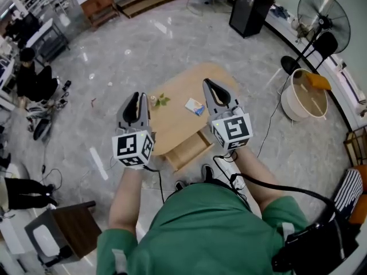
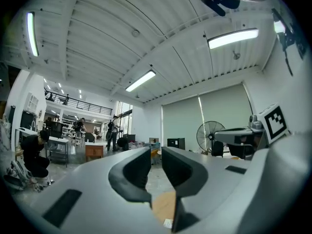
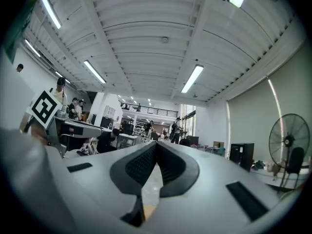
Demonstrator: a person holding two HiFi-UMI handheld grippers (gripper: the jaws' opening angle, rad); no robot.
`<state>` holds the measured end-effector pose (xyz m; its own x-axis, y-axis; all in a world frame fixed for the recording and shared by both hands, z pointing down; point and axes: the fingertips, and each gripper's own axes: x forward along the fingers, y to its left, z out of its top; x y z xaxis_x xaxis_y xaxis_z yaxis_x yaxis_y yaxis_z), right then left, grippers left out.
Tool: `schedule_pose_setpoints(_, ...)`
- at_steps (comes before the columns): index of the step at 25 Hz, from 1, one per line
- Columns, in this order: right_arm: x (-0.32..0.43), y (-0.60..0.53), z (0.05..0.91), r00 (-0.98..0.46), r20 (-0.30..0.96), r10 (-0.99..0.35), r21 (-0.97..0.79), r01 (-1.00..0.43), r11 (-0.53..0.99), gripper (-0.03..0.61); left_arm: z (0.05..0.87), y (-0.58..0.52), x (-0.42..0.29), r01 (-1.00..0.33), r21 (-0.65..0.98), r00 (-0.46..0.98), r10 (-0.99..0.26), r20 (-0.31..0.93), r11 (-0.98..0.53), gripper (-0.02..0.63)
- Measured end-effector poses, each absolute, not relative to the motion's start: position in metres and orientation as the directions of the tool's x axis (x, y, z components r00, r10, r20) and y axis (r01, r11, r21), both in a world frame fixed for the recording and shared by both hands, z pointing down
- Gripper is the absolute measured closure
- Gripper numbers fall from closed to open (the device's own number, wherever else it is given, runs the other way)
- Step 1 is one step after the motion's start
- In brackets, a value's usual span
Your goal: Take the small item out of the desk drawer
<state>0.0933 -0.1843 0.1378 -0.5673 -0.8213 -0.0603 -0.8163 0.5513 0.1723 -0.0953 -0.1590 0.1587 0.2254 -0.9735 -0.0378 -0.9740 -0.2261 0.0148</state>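
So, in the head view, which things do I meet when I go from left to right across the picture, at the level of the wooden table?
left gripper → green leafy sprig → small blue and white packet → right gripper → white round basket

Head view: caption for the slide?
Left hand-held gripper and right hand-held gripper hover over a wooden desk, drawer open, small packet on top.

Drawer (image 1: 192,148): light wood, pulled open (desk's near side).
Item (image 1: 195,106): small white-blue packet, flat on desk (image 1: 179,126) top.
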Motion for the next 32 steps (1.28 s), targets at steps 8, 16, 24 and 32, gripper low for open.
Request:
schedule_pose_setpoints(8, 0.091, -0.186, 0.135, -0.568, -0.070, -0.820, 0.183, -0.816, 0.549, 0.555, 0.158, -0.161, -0.096, -0.973, 0.012, 0.228, -0.972, -0.051, -0.229, 0.532)
schedule_pose_setpoints(16, 0.090, -0.188, 0.132, -0.573, -0.071, -0.817, 0.186, -0.812, 0.553, 0.555, 0.154, -0.163, -0.097, -0.974, 0.009, 0.224, -0.973, -0.055, -0.225, 0.533)
schedule_pose_setpoints(24, 0.089, -0.192, 0.133, -0.582, -0.071, -0.810, 0.183, -0.806, 0.563, 0.555, 0.157, -0.168, -0.096, -0.975, 0.009, 0.222, -0.974, -0.048, -0.223, 0.534)
schedule_pose_setpoints(32, 0.087, -0.190, 0.134, -0.586, -0.073, -0.807, 0.173, -0.805, 0.568, 0.555, 0.158, -0.168, -0.098, -0.974, 0.005, 0.227, -0.973, -0.044, -0.227, 0.533)
